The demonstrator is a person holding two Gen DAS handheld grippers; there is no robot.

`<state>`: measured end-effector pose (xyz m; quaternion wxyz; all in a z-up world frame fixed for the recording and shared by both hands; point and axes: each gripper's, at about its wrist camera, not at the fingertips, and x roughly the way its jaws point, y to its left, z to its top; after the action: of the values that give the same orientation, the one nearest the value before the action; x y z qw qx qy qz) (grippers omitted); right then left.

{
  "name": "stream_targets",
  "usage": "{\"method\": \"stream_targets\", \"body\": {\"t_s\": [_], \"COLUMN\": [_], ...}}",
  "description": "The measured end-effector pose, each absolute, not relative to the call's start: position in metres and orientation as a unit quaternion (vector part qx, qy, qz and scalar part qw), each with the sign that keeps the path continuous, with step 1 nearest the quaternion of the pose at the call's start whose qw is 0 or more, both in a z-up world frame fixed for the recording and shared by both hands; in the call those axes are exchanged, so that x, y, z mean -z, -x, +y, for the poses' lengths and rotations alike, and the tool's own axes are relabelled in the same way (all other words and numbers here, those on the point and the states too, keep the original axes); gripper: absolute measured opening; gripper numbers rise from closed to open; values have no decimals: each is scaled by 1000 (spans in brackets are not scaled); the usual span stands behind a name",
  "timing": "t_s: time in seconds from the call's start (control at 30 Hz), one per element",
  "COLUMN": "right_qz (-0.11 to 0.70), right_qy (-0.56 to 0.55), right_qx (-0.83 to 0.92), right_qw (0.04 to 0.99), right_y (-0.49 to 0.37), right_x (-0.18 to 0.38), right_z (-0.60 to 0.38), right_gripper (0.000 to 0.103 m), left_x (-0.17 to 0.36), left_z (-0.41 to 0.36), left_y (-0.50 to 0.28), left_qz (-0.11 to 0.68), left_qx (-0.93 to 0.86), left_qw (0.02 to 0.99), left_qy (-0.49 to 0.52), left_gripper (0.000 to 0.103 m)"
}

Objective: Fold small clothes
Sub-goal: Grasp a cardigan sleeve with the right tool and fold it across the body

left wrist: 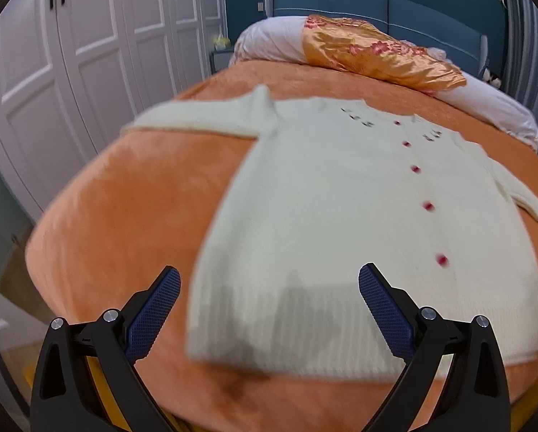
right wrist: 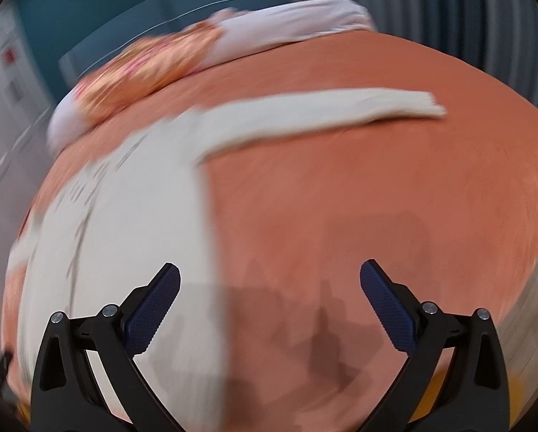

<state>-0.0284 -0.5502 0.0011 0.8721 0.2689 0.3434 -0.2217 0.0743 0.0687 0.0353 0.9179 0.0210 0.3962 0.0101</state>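
Note:
A small cream knitted cardigan point(left wrist: 341, 216) with red buttons lies flat, front up, on an orange bedspread point(left wrist: 125, 198), both sleeves spread out sideways. My left gripper point(left wrist: 269, 280) hovers open above the cardigan's ribbed hem near its left corner, holding nothing. In the right wrist view the cardigan point(right wrist: 132, 216) fills the left side and its right sleeve point(right wrist: 323, 111) stretches out to the right. My right gripper point(right wrist: 269, 273) is open above the hem's right corner, its left finger over the knit and its right finger over bare bedspread point(right wrist: 377, 198). That view is motion-blurred.
An orange floral pillow point(left wrist: 380, 52) and a white pillow point(left wrist: 269, 41) rest at the head of the bed against a blue headboard point(left wrist: 341, 1). White wardrobe doors point(left wrist: 71, 54) stand to the left. A grey curtain point(right wrist: 449, 10) hangs on the right.

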Motion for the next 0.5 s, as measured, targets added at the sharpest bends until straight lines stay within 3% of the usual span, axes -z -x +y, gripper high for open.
{"method": "stream_targets", "body": {"t_s": [0.13,0.33,0.43,0.5], "right_qz": [321,311,297,292], "right_qy": [-335,-445,-455,-463], "right_qx": [271,304,327,322], "right_qw": [843,783,773,773], "right_y": [0,-31,-42,-56], "right_x": [11,52,59,57], "right_z": [-647,-737,-755,-759], "right_gripper": [96,85,72,46], "left_x": [-36,-29,-25,-24], "left_z": [72,78,75,71], "left_y": [-105,-138,-153,-163], "left_qz": [404,418,430,432], "left_qx": [-35,-53,-57,-49], "left_qw": [914,907,901,900], "left_qy": [-24,12,9,1], "left_gripper": [98,98,98,98]}}
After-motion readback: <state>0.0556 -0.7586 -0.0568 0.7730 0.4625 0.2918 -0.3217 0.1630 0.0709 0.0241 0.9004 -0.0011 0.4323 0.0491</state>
